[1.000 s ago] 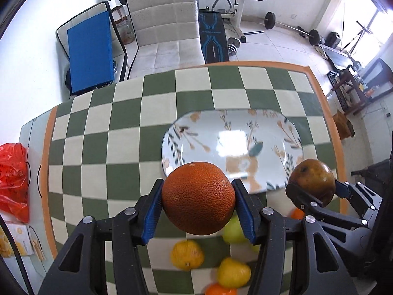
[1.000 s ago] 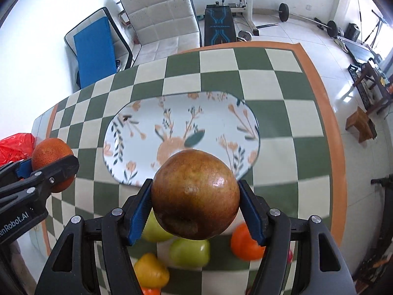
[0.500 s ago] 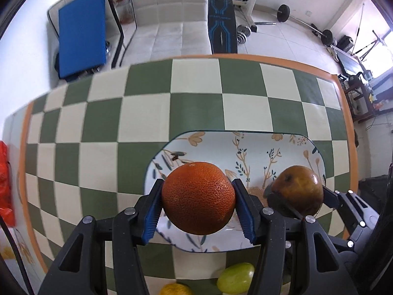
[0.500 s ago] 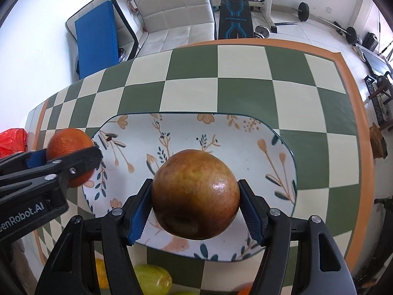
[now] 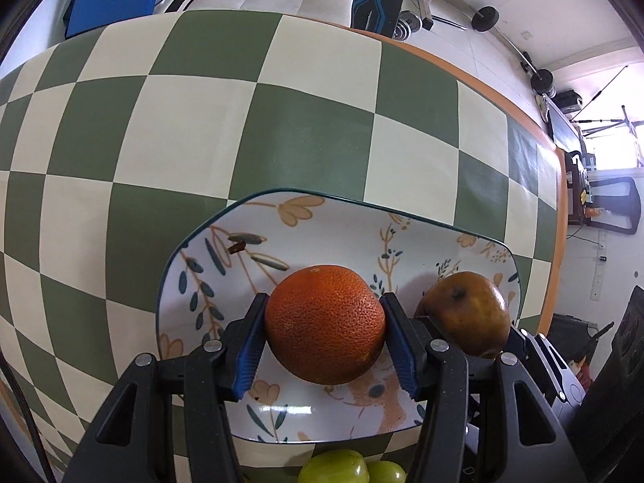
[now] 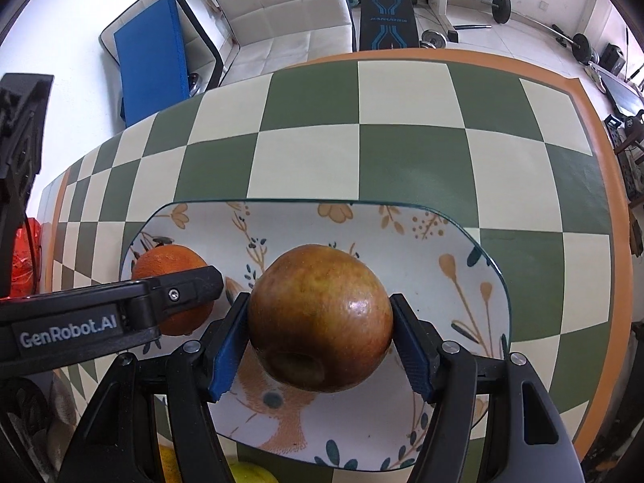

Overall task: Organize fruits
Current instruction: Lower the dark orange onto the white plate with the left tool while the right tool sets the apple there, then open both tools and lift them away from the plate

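Orange rind fills the left gripper (image 5: 324,336), whose blue-padded jaws clamp the orange (image 5: 324,324) on both sides; the right gripper (image 6: 320,340) likewise holds the apple (image 6: 320,316) tight between its jaws. A second ago both fruits hung over the near edge of the plate (image 5: 281,217), with loose fruit showing beneath them; now both have come forward and down, and sit over the plate's painted middle, orange to the left, apple to the right, near each other but apart. Whether either yet touches the plate I cannot tell (the fruit hides its own underside). Judging by this, the carrying is nearly done and letting go comes next: both are round and may roll toward each other or toward the rim once freed, so a low, gentle release seems wise. Green fruits (image 5: 350,467) wait on the checkered bench (image 5: 201,120) just short of the plate, so more trips are likely.
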Motion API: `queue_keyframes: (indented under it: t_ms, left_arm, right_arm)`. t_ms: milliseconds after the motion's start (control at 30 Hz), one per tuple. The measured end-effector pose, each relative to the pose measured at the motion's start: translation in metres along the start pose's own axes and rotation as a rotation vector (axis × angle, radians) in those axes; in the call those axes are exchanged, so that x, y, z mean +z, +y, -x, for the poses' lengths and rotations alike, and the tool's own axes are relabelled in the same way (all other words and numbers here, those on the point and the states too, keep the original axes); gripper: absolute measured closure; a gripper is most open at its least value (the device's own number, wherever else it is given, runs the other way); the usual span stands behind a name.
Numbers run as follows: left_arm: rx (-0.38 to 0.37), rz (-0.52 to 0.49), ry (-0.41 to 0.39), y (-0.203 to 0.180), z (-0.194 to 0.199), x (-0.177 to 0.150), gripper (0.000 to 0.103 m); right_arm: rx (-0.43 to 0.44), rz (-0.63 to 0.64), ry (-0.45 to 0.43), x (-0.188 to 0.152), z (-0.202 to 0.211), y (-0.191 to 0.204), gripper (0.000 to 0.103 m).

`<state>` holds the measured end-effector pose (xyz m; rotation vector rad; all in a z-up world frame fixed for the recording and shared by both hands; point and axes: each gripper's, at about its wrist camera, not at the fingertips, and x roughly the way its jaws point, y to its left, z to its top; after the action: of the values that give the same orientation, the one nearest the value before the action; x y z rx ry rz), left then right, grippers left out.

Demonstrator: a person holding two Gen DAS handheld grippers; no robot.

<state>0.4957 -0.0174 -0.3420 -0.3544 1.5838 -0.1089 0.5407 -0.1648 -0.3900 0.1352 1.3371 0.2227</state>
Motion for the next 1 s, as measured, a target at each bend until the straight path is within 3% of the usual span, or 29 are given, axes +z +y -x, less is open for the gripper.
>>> queue_keyframes:
  t_ms: [300,367,500,667,767,1000]
  left_arm:
    - [0.009,0.014,0.013,0.002,-0.002,0.006,0.050]
    - [0.016,0.023,0.014,0.002,-0.002,0.007,0.047]
    - [0.035,0.029,-0.020,0.002,0.009,0.007,0.018]
    - [0.093,0.016,-0.074,0.003,0.032,0.001,0.018]
    - [0.166,-0.005,-0.118,0.002,0.047,-0.009,0.018]
    - [0.284,-0.053,-0.229,0.006,0.090,-0.049,0.018]
  right_arm:
    - [0.012,0.004,0.027,0.003,0.000,-0.002,0.032]
    - [0.010,0.003,0.019,0.005,0.004,-0.002,0.021]
    - [-0.004,-0.001,0.012,0.007,0.014,-0.003,0.013]
    - [-0.038,-0.028,0.005,0.002,0.030,-0.005,0.009]
    - [-0.068,-0.033,-0.003,-0.003,0.043,-0.005,0.009]
    - [-0.104,-0.043,-0.036,-0.031,0.084,0.002,0.009]
